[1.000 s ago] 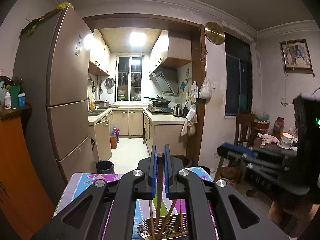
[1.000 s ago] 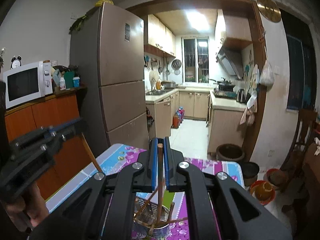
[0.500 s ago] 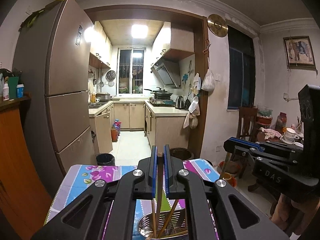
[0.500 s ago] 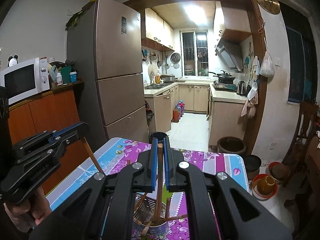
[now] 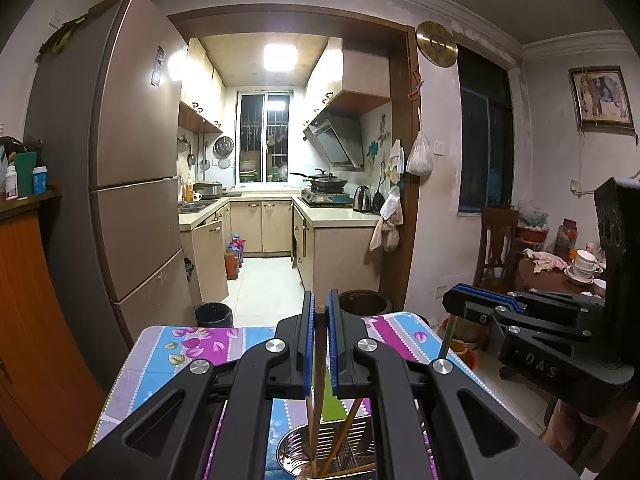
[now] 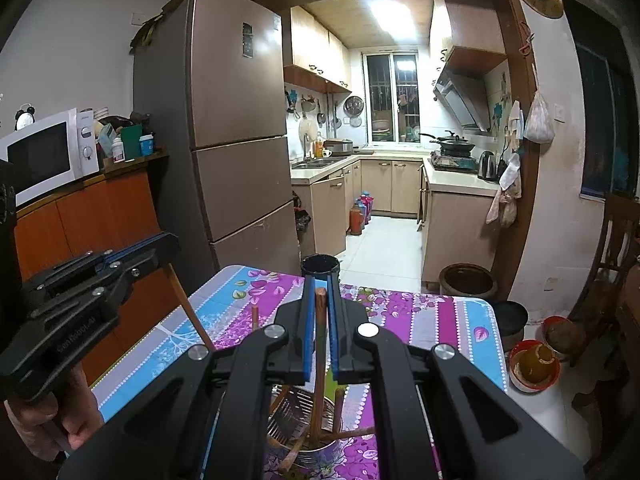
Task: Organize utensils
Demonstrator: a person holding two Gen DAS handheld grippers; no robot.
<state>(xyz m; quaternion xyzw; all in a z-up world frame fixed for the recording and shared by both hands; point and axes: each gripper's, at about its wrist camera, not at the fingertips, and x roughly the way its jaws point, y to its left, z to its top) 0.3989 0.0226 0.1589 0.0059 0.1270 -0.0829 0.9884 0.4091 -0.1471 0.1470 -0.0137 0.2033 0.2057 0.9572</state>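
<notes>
My left gripper (image 5: 319,308) is shut on a wooden chopstick (image 5: 320,364) that hangs down into a metal utensil holder (image 5: 296,450) with several chopsticks in it. My right gripper (image 6: 320,292) is shut on another wooden chopstick (image 6: 319,344) that reaches down into the same holder (image 6: 316,444). Each gripper shows in the other's view: the right one (image 5: 476,298) at the right, the left one (image 6: 160,242) at the left. Both are just above the holder.
The holder stands on a table with a purple and blue flowered cloth (image 5: 188,344) (image 6: 400,312). A tall fridge (image 6: 236,120) and an orange cabinet (image 6: 96,216) with a microwave (image 6: 44,152) are at the left. A wooden chair (image 5: 496,240) and a cluttered table (image 5: 560,268) are at the right.
Both grippers have tilted a little downward, so more of the tablecloth shows. Each stays shut on its chopstick above the holder.
</notes>
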